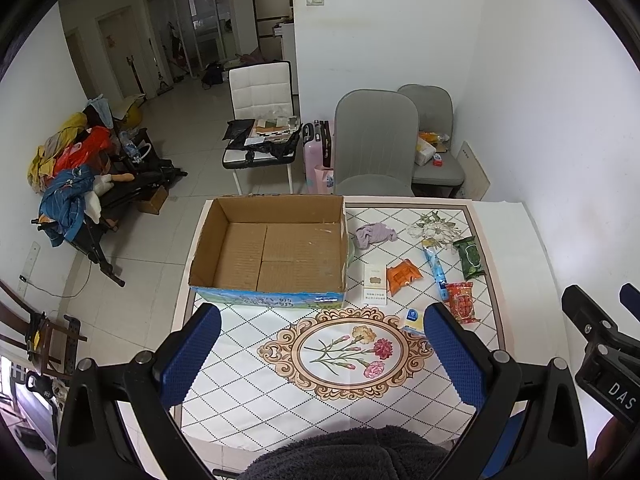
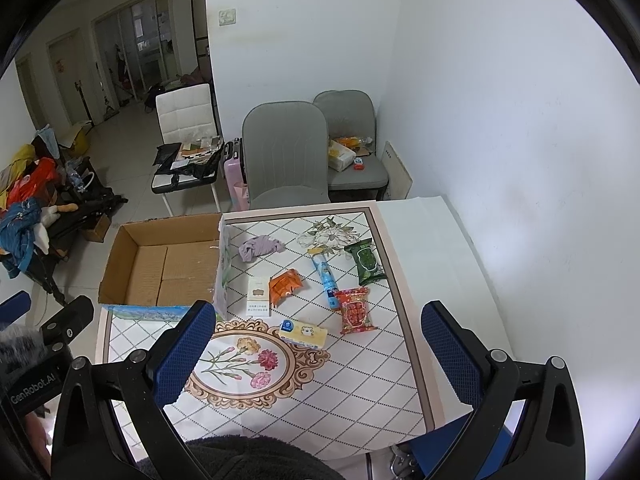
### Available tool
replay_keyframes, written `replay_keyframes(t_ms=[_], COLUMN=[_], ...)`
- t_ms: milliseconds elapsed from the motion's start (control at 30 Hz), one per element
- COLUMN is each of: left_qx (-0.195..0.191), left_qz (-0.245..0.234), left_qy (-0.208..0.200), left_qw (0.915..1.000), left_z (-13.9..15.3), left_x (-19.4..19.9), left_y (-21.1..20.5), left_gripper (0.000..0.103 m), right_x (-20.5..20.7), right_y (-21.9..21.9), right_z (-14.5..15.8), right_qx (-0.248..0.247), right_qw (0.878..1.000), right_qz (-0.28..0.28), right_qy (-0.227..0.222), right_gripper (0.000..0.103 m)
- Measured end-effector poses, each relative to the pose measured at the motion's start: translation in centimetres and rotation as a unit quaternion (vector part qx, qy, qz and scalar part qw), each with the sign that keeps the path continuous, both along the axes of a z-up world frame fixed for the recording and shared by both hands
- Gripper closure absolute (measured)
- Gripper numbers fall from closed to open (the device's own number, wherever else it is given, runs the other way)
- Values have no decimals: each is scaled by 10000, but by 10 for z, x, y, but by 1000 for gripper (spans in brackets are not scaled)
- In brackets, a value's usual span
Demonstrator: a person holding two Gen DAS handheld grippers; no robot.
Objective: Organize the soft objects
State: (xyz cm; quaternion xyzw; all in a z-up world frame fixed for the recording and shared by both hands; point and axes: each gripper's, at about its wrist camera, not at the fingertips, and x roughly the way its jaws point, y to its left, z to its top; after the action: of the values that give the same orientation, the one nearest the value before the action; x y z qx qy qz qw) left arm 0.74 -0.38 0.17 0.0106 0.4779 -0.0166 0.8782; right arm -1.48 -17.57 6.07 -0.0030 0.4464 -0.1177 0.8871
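Observation:
An open, empty cardboard box stands on the table's far left. Right of it lie a crumpled lilac cloth, an orange packet, a white carton, a blue tube, a green wipes pack, a red snack pack and a yellow tissue pack. My left gripper and right gripper are both open and empty above the near table edge.
The table has a tiled, flower-printed cover. Two grey chairs stand behind it against the white wall, with a pink suitcase and a white chair holding clutter. A dark fuzzy sleeve is at the bottom.

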Motion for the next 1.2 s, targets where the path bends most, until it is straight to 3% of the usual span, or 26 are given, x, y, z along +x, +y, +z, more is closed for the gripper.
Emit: replay_keyframes(t_ms=[967, 1200], left_qx=[-57, 27], left_qz=[-63, -345], left_qy=[96, 284], left_qw=[9999, 9990], left_z=[-8, -35], left_x=[3, 34], left_y=[0, -29], left_gripper=[0, 0], right_x=[0, 27], right_y=[-1, -51], right_z=[-14, -51], right_qx=[6, 193], right_qw=[10000, 9978], right_qz=[-40, -531], right_qy=[54, 351], right_gripper=[0, 0])
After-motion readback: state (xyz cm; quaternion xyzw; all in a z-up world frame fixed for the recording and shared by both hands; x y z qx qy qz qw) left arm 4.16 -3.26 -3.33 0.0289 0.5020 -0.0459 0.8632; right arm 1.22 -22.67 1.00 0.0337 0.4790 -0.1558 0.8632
